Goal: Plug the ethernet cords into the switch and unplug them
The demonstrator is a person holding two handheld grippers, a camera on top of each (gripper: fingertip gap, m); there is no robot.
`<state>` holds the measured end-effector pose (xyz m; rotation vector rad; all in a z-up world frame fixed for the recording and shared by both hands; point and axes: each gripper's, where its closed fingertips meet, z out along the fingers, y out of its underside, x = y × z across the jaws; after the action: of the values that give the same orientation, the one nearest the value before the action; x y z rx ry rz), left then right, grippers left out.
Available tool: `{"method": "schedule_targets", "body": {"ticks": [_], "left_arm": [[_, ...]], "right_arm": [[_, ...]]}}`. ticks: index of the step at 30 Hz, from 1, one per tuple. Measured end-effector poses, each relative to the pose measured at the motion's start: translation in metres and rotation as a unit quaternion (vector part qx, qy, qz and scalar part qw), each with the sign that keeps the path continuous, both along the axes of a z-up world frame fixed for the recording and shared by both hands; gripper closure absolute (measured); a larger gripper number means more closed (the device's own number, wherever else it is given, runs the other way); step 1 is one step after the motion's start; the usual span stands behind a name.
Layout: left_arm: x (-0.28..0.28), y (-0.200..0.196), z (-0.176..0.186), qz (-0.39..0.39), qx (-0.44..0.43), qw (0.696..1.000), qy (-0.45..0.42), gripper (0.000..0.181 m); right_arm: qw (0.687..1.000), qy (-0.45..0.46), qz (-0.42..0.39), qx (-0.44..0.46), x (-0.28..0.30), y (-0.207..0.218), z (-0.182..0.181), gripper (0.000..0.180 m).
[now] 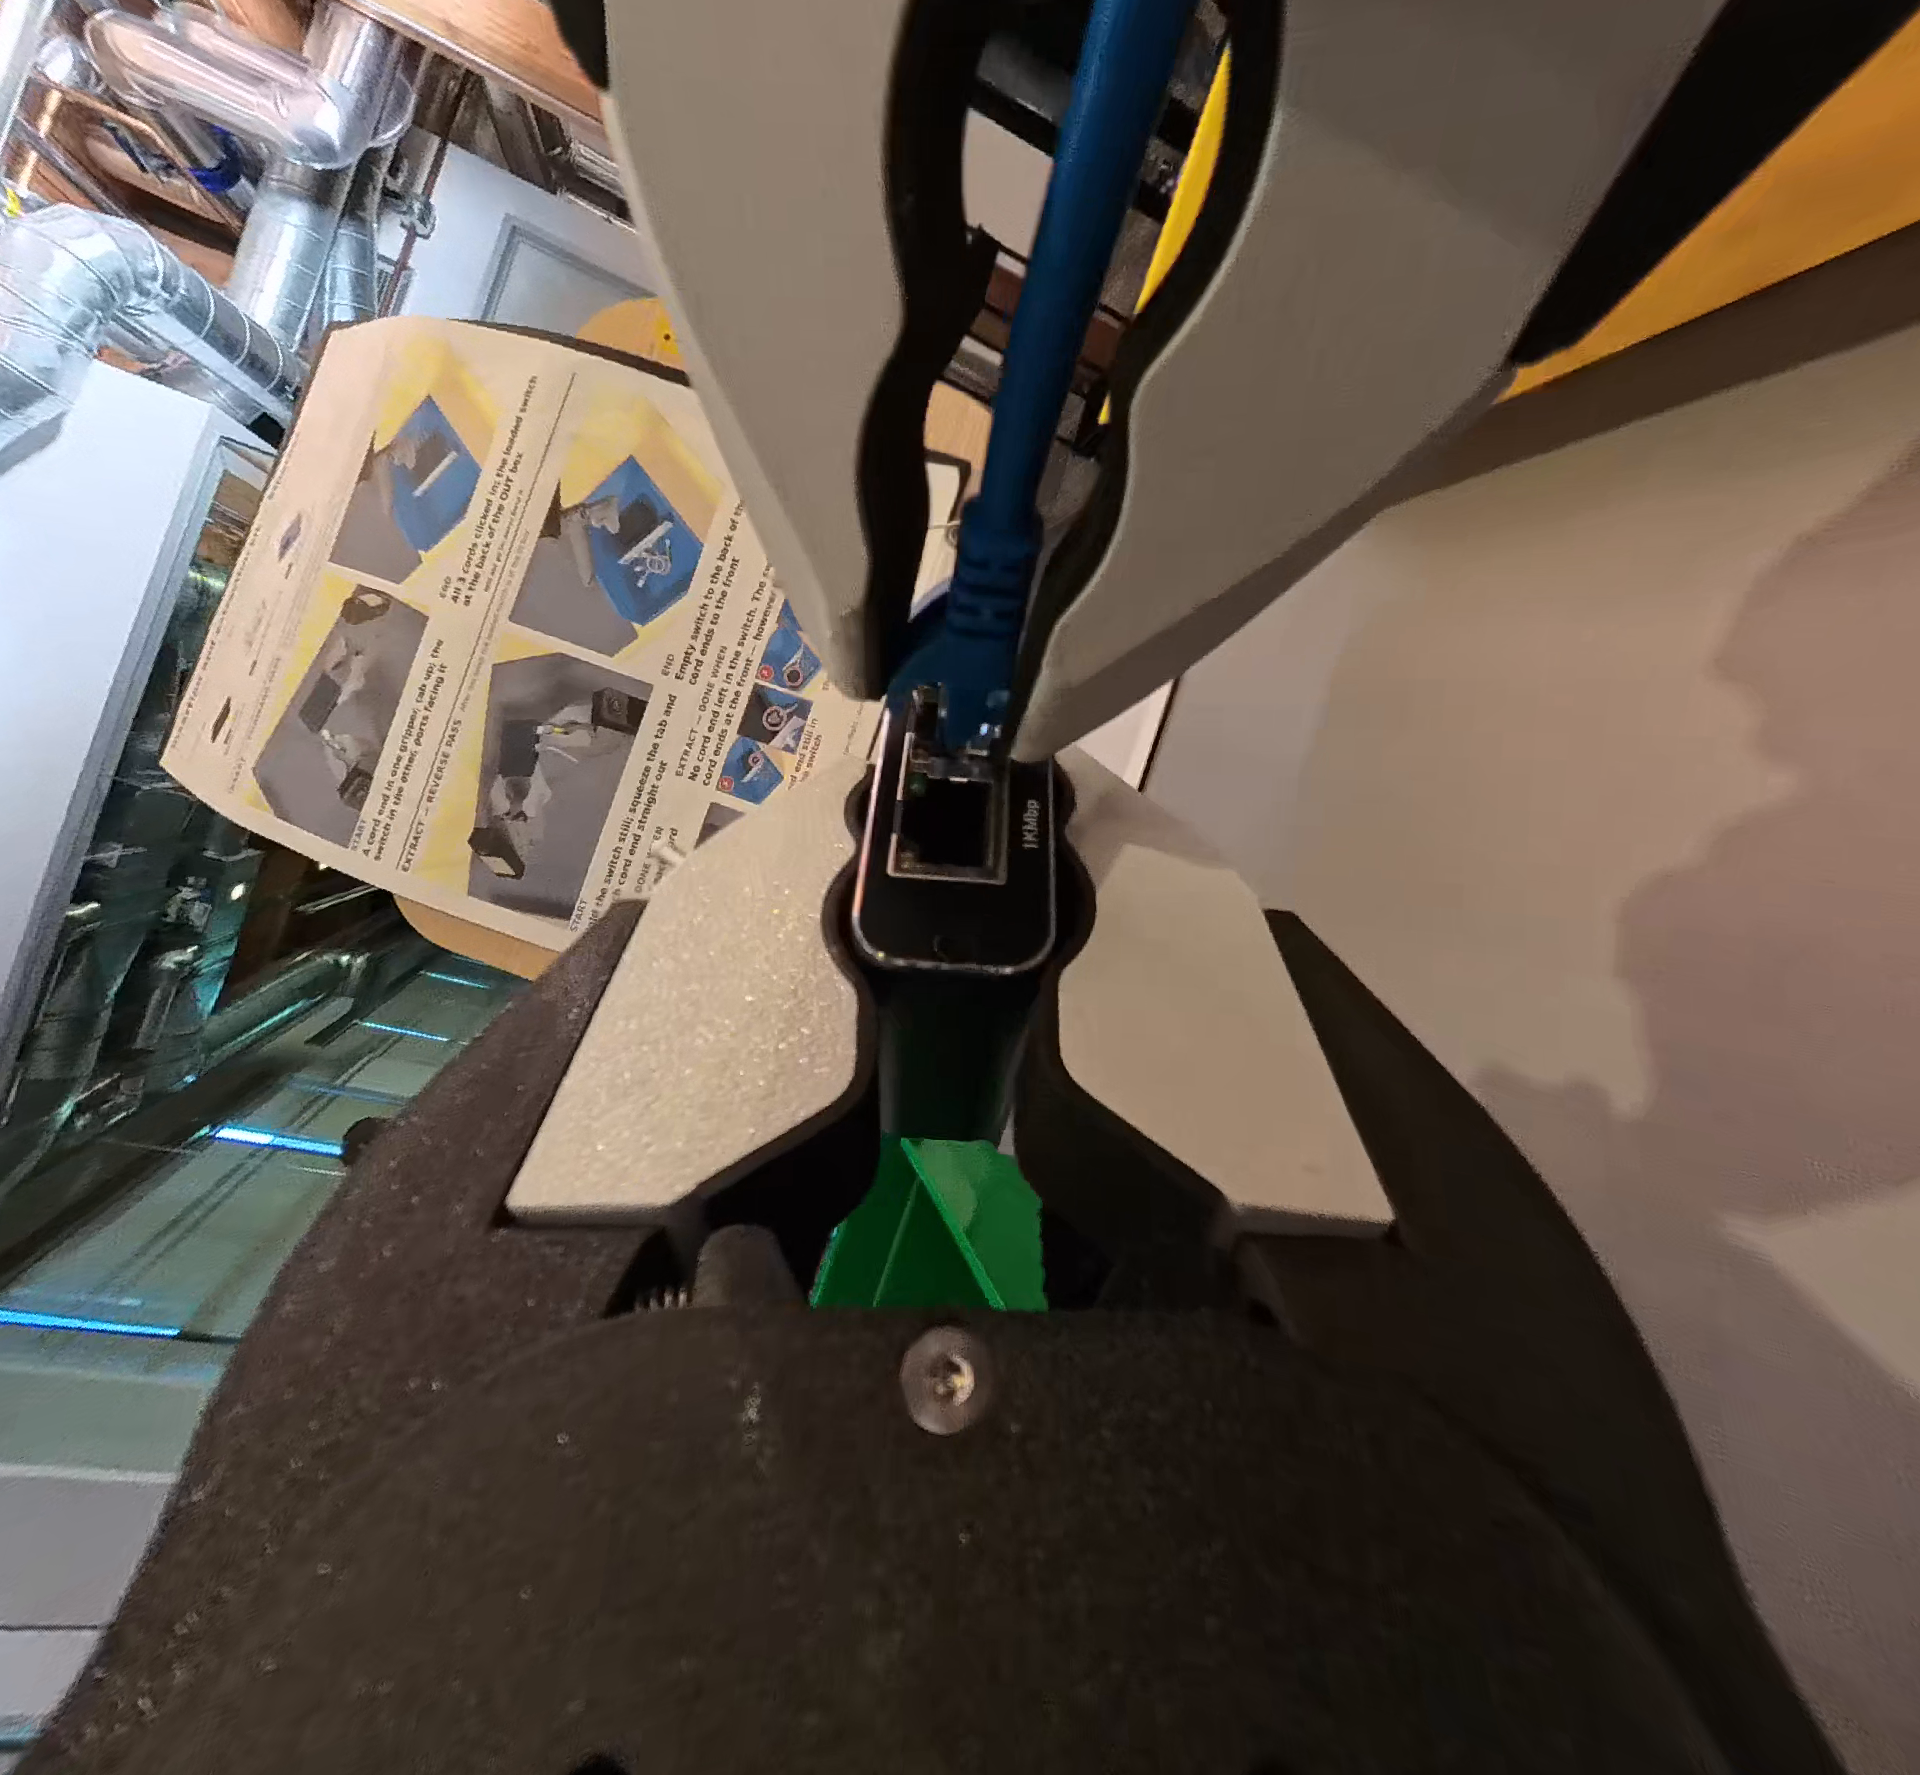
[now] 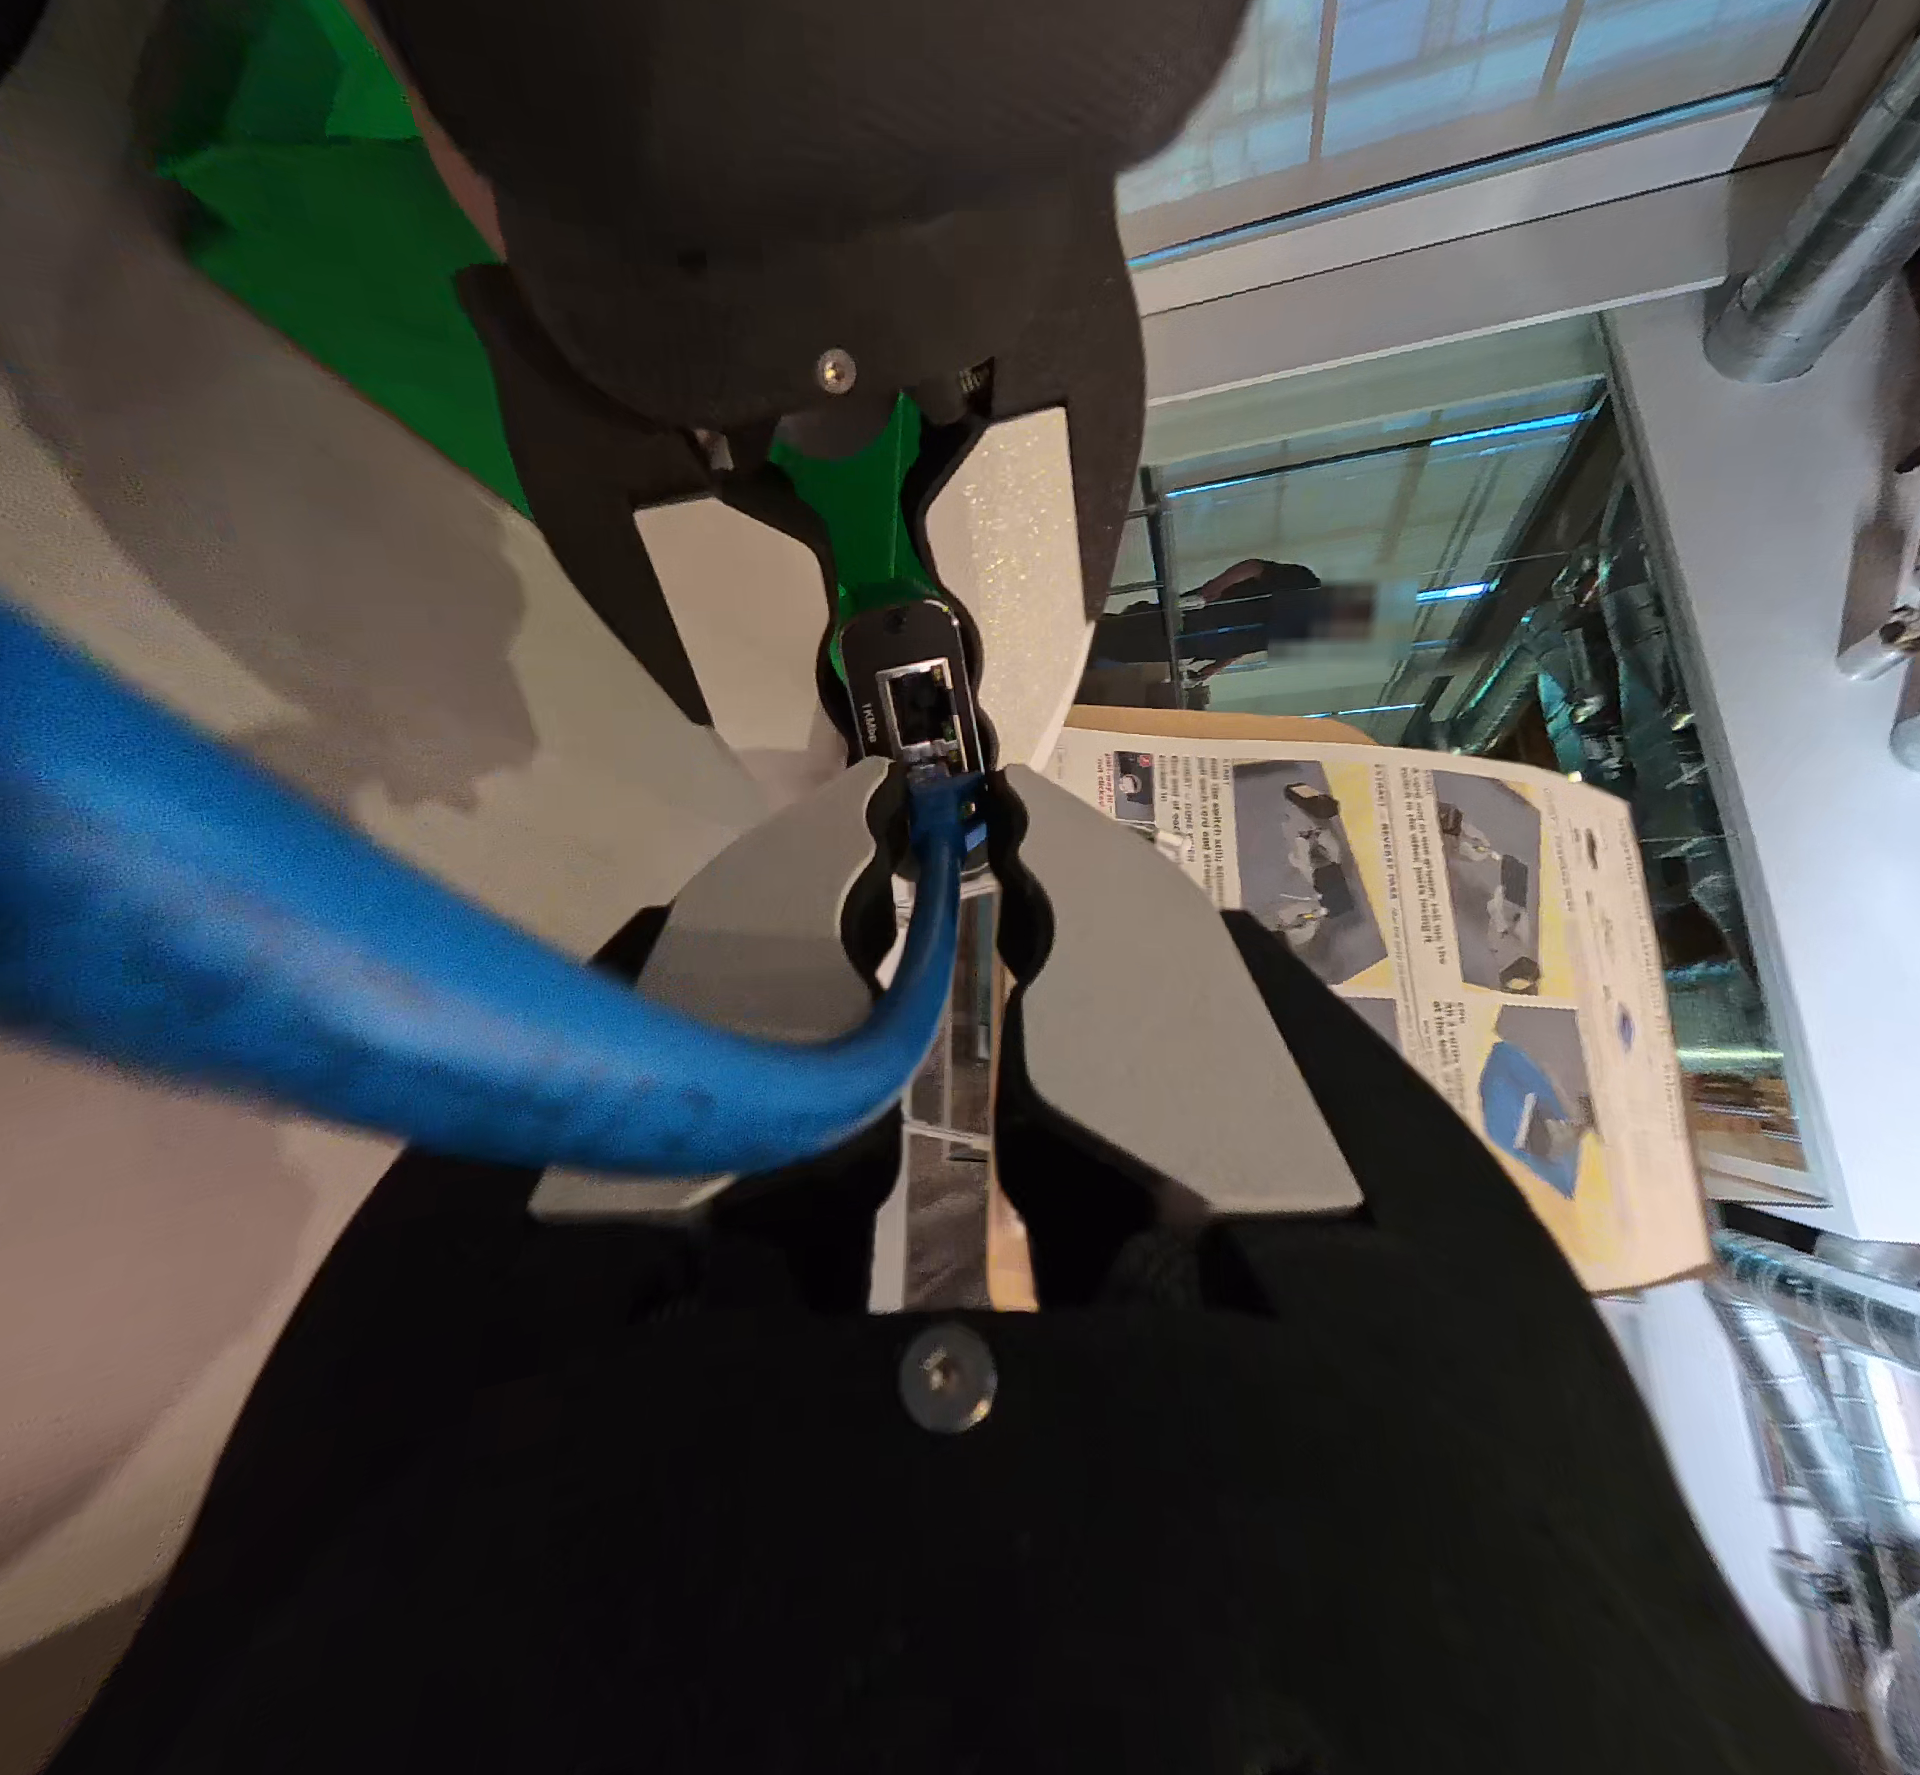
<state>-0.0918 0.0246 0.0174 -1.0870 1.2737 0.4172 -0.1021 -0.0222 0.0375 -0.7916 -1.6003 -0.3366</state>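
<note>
At the frame centre the left gripper pinches the switch while the right gripper pinches the blue ethernet plug, which may jam if tilted at the port.

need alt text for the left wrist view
The left gripper clamps a small black switch, port facing out, while the right gripper holds a blue ethernet cord's plug at the port's edge. A printed instruction sheet stands behind.

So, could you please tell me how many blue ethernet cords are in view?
1. The blue ethernet cord is pinched at its plug by the right gripper, the plug tip at the switch port, which the left gripper holds. Others may lie out of view.
</note>
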Motion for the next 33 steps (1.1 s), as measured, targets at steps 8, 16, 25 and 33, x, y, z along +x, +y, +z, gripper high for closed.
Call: {"method": "schedule_targets", "body": {"ticks": [8,16,25,33], "left_arm": [[-0.003,-0.001,-0.006,-0.004,0.0,0.999,0.033,0.154],[-0.001,0.0,-0.008,-0.002,0.006,0.999,0.037,0.154],[0.0,0.007,-0.025,0.006,0.01,0.997,0.071,0.154],[0.004,0.004,-0.029,-0.007,-0.033,0.997,0.068,0.153]], "right_arm": [[0.997,-0.048,0.009,0.058,0.001,0.0,-0.007,0.164],[0.999,-0.044,-0.016,-0.013,0.002,0.0,-0.011,0.164],[0.991,-0.081,-0.034,-0.105,0.006,0.006,-0.031,0.163],[0.975,-0.14,-0.038,-0.17,0.009,0.001,-0.033,0.163]]}}
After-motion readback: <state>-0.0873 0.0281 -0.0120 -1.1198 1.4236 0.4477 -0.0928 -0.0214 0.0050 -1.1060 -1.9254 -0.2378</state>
